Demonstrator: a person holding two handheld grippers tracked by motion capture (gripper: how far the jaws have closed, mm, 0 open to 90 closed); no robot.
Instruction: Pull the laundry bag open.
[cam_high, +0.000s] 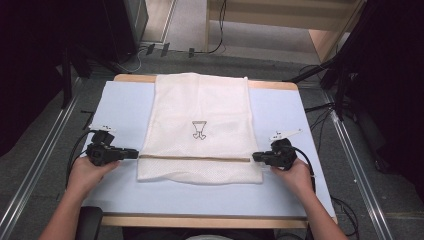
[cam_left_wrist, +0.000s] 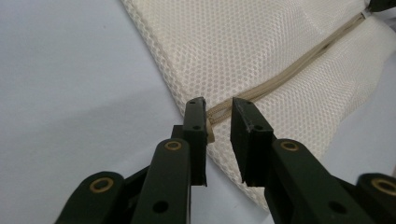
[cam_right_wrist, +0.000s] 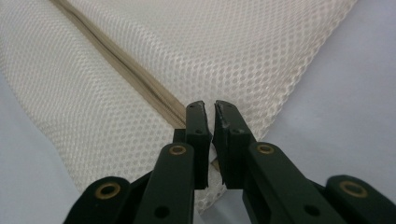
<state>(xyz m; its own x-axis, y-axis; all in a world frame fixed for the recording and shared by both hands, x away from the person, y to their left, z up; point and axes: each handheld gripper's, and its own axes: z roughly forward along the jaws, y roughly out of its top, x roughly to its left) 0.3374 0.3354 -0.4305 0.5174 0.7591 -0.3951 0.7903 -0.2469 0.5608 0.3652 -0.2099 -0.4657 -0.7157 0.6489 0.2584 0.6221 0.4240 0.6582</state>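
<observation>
Nearest the lens, two forearms reaching in from the table's near edge (cam_high: 200, 220). Left gripper (cam_left_wrist: 218, 106) parted, jaws astride the left end of the tan zipper band (cam_left_wrist: 285, 72) but clear of it, nothing held. Right gripper (cam_right_wrist: 208, 112) barely parted at the band's opposite end; whether the pads pinch mesh here, hard to say from this angle, though apparently released. Between them, a cream mesh laundry bag (cam_high: 200, 107), spread flat mid-table on the pale blue top, far end reaching the back edge, small printed emblem (cam_high: 199, 130) just beyond the band. Likely light, limp and floppy, easily snagged; best taken at the stiffer zipper ends or side seams, both sides together.
</observation>
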